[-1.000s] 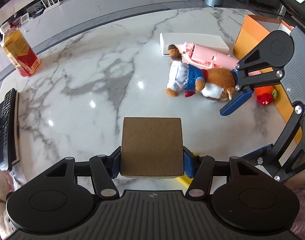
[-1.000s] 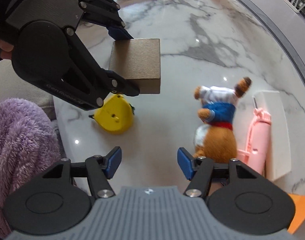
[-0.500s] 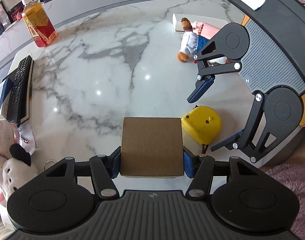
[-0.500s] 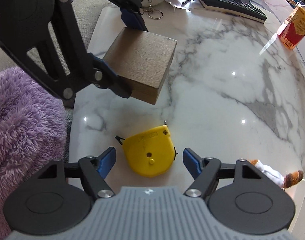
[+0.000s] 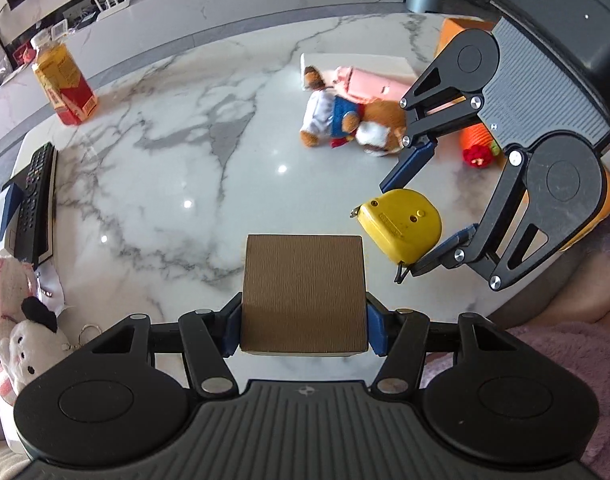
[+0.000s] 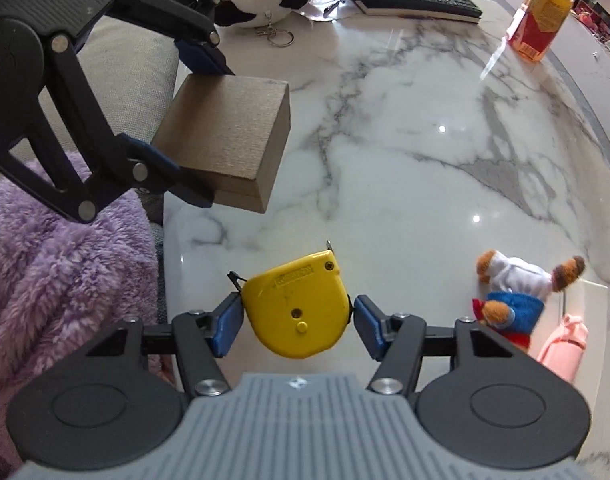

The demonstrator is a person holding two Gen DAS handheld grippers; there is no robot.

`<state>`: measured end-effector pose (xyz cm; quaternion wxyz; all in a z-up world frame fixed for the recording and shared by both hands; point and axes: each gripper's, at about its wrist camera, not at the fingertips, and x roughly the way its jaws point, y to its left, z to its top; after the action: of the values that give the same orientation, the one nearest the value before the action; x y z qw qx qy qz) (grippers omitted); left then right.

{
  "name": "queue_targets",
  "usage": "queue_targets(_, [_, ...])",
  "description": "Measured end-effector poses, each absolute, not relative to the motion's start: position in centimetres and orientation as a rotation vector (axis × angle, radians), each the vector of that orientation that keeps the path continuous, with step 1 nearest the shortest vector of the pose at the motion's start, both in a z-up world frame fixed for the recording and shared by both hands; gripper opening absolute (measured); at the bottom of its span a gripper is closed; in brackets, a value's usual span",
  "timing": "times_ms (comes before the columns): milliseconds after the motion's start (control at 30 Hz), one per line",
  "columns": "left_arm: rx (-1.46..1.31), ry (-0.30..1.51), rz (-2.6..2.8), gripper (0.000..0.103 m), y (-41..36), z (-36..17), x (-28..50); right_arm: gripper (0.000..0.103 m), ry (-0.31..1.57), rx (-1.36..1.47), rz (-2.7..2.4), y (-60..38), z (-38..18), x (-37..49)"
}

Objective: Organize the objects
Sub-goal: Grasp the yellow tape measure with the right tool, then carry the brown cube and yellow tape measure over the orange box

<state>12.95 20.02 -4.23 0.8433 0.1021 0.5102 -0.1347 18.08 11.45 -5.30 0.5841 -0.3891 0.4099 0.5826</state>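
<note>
On a marble table (image 5: 153, 184), the right gripper (image 6: 295, 322) straddles a yellow tape measure (image 6: 299, 306) lying flat near the table's 6 o'clock edge, its jaws closing on the case. The left pad looks to be at the case already, while a sliver of gap shows at the right pad, so the grip does not look made yet. The left gripper (image 5: 303, 322) holds a brown block (image 5: 303, 294) pinched by its two side faces, clear of the marble. The tape measure's plastic shell looks rigid, smooth and fairly dense for its size; its rounded back could slip, so the flatter flanks at 3 and 9 o'clock seem the safer hold. A plush dog (image 5: 353, 124) lies at about 1 o'clock of the block, a carton (image 5: 65, 88) at 10 o'clock.
</note>
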Motion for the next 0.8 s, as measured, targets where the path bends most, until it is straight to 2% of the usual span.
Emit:
queue_targets(233, [0.297,0.939,-0.447,0.068,12.5,1.1,12.4,0.062,0.891,-0.854,1.211,1.4,2.5,18.0])
queue_targets(433, [0.411,0.84,-0.652,0.068,2.6,3.6,12.8,0.062,0.942,-0.842,0.988,-9.3,5.8,18.3])
queue_targets(600, [0.44,0.813,-0.817,0.068,-5.7,3.2,14.7,0.062,0.985,-0.849,0.836,-17.2,6.2,18.0])
queue_targets(800, [0.442,0.873,-0.963,0.068,-13.0,-0.6,18.0,0.062,0.991,-0.73,0.731,-24.4,7.0,18.7])
